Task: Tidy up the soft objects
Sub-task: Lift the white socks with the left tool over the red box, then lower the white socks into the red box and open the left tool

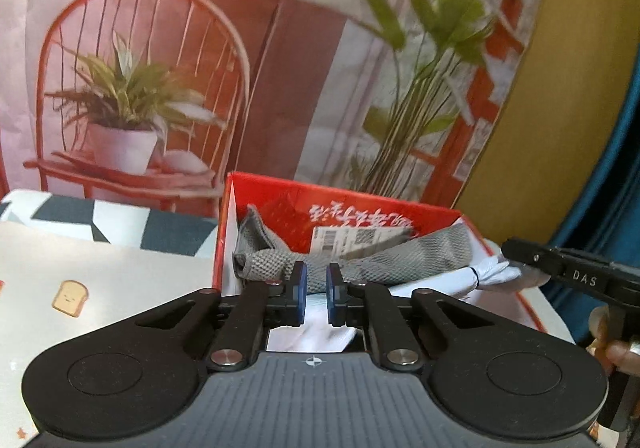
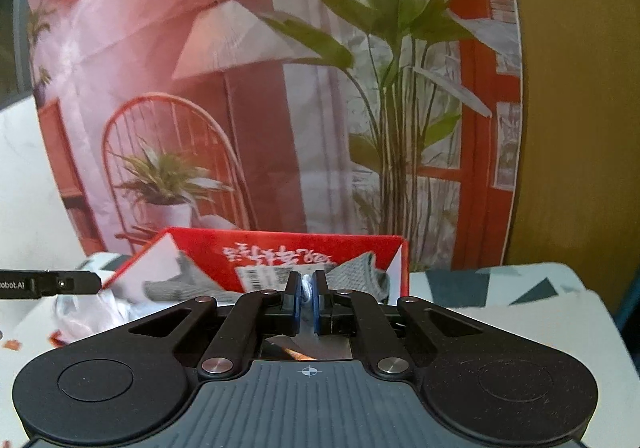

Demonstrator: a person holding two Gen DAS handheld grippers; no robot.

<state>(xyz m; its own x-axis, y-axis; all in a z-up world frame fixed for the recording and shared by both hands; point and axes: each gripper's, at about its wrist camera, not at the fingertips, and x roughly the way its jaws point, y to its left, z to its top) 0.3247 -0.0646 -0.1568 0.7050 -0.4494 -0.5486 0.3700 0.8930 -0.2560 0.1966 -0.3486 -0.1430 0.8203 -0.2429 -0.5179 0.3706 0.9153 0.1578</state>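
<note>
Grey waffle-knit cloth [image 1: 360,260] lies crumpled across the inside of the open red cardboard box [image 1: 400,207], one end bunched at the box's 9 o'clock wall, the other draped toward the 3 o'clock wall. A white soft cloth bundle [image 1: 486,274], cinched by a thin dark band, sits at the box's 3 o'clock rim; more white fabric shows below the grey cloth at the near edge. A white barcode label [image 1: 352,238] is stuck on the box's inner back wall, under upside-down white lettering.

Left gripper [image 1: 316,298]: blue pads nearly together, only a narrow slit between them, nothing clamped. It hangs over the near edge of the box, tips in front of the grey cloth; contact with the cloth not confirmed.

Right gripper [image 2: 307,302]: jaws pinched on a thin twist of the white bundle, white fabric visible between the blue pads. In the left wrist view its black finger meets the bundle's tied end at 3 o'clock; a hand [image 1: 618,356] grips its handle at 4 o'clock.

Edges: box stands on a table covered by a pale sheet with toast print [image 1: 70,298], over a grey-and-white geometric cloth [image 1: 120,219]. Open surface at 9 o'clock of the box. Printed backdrop of chair, lamp and plants [image 1: 132,95] rises just behind the box at 12 o'clock. Image motion-blurred; fine details uncertain.
</note>
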